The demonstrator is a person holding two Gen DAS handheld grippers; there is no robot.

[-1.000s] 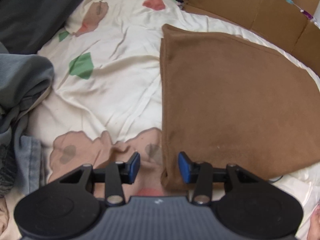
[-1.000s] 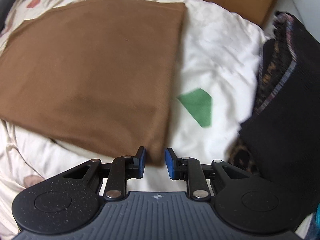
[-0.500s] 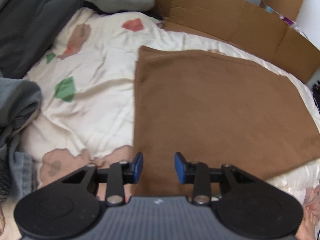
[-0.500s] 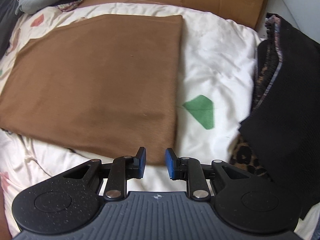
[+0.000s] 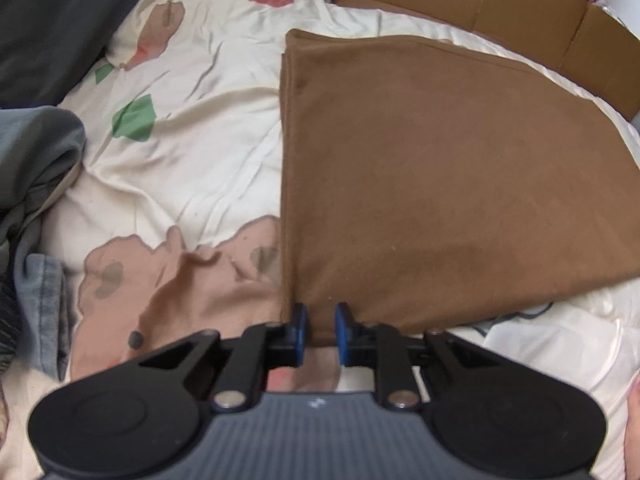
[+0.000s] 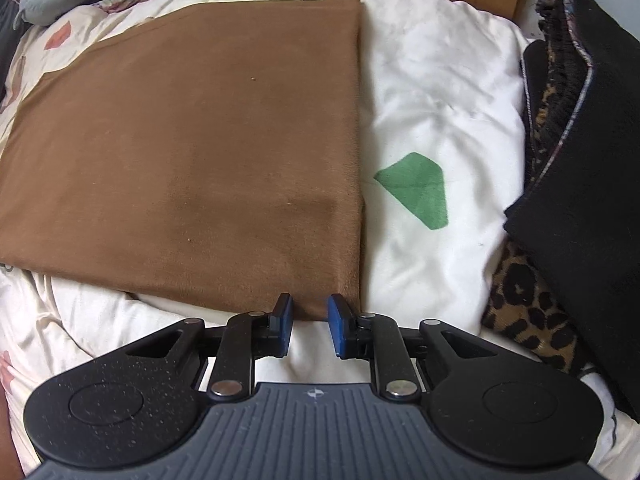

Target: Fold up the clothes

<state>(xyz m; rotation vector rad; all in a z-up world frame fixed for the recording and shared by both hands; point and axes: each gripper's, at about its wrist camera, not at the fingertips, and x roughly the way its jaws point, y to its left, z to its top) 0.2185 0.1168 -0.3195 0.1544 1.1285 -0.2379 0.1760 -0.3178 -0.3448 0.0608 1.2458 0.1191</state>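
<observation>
Because the brown cloth [image 5: 440,184] lies flat and square on the white bedspread [image 5: 208,152], its two near corners are the natural handles for the next fold — and each pair of tongs sits at one. The left tongs [image 5: 319,330] have their blue pads on either side of the near left corner, with a narrow gap between them; the cloth's edge seems to run into that gap, but I cannot tell whether the pads are pinching it. The right tongs [image 6: 308,324] stand parted at the near right corner [image 6: 344,280], the hem just ahead of the pads and not between them, so nothing is gripped there. Taking both corners at once would let the near edge lift evenly and carry toward the far edge by the cardboard [image 5: 500,4] — that looks like the step in hand. The black and leopard-print pile [image 6: 568,184] lies well to the right, out of the fold's way.
</observation>
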